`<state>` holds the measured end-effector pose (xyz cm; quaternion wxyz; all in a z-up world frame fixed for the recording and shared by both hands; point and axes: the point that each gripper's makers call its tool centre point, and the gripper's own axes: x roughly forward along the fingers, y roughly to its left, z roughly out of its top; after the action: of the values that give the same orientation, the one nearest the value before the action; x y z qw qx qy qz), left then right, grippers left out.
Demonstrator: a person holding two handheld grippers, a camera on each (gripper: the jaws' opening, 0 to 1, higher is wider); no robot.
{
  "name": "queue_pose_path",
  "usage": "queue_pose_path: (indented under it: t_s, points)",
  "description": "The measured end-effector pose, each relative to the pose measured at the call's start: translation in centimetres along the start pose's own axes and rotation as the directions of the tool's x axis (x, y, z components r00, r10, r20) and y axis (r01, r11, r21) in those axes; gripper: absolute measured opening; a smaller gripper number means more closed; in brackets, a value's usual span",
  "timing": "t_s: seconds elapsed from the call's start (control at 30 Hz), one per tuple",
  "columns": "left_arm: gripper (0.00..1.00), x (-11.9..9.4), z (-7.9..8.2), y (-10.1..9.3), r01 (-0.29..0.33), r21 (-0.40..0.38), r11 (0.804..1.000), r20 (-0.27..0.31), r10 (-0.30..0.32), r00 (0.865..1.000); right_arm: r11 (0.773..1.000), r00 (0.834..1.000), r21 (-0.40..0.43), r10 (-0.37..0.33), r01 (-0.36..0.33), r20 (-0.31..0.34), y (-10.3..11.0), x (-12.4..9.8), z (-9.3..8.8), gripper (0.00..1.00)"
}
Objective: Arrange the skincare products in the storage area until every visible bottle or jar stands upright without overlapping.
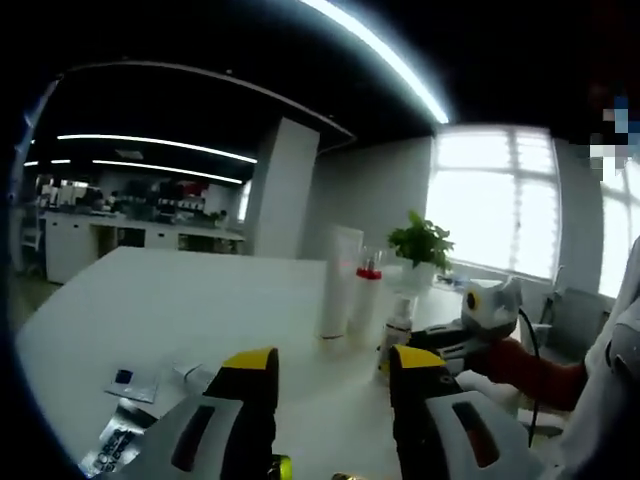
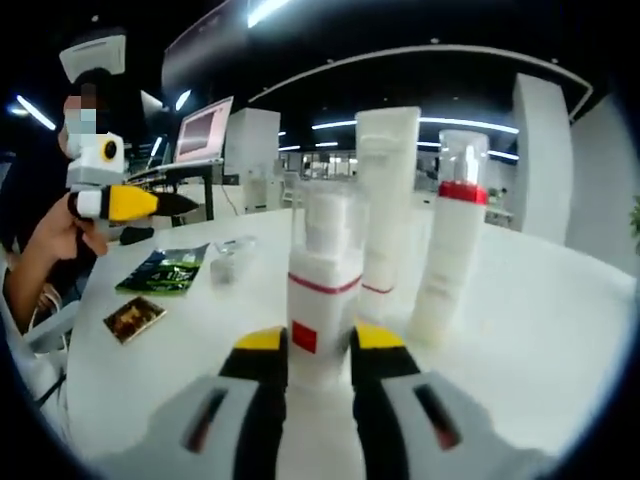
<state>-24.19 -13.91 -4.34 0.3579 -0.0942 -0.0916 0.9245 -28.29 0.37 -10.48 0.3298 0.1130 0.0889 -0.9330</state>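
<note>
Yellow-tipped jaws of the right gripper (image 2: pixel 318 352) are closed on a white pump bottle (image 2: pixel 324 300) with a red band, standing upright on the white table (image 2: pixel 540 330), long axis vertical. Just behind it stand a tall white tube (image 2: pixel 388 200) and a red-collared bottle (image 2: pixel 450 240), both upright. The left gripper (image 1: pixel 330 375) is held level above the table, jaws apart and holding nothing. Sachets (image 2: pixel 165 270) lie flat at far left.

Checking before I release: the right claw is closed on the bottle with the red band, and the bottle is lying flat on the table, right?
Not flat. In the right gripper view the bottle stands upright on the table, with the right claw closed on it.
</note>
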Motion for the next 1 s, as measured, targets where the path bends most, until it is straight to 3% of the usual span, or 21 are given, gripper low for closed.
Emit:
queue_pose_path:
  t_s: [0.33, 0.8, 0.83, 0.93, 1.0]
  points:
    - [0.49, -1.9, 0.0, 0.6, -0.014, -0.006, 1.0, 0.038, 0.014, 0.999, 0.998, 0.998, -0.022, -0.067, 0.067, -0.006, -1.1, -0.1, -0.2, 0.23]
    - [0.53, -4.9, -0.5, 1.9, -0.044, 0.051, 0.998, 0.054, 0.041, 0.998, 0.992, 0.992, -0.014, -0.126, 0.125, -0.015, -1.7, -0.2, -0.1, 0.23]
    - [0.53, -5.1, -0.6, 2.1, -0.05, 0.057, 0.997, 0.052, 0.047, 0.998, 0.991, 0.991, -0.014, -0.132, 0.131, -0.016, -1.8, -0.1, -0.1, 0.23]
    - [0.69, -5.6, -0.7, 2.5, -0.07, 0.067, 0.995, 0.054, 0.067, 0.996, 0.989, 0.989, -0.012, -0.145, 0.145, -0.019, -2.1, 0.0, -0.1, 0.24]
    - [0.67, -6.0, -0.8, 2.8, -0.079, 0.082, 0.993, 0.05, 0.076, 0.996, 0.988, 0.988, -0.014, -0.155, 0.154, -0.02, -2.3, 0.0, -0.1, 0.24]
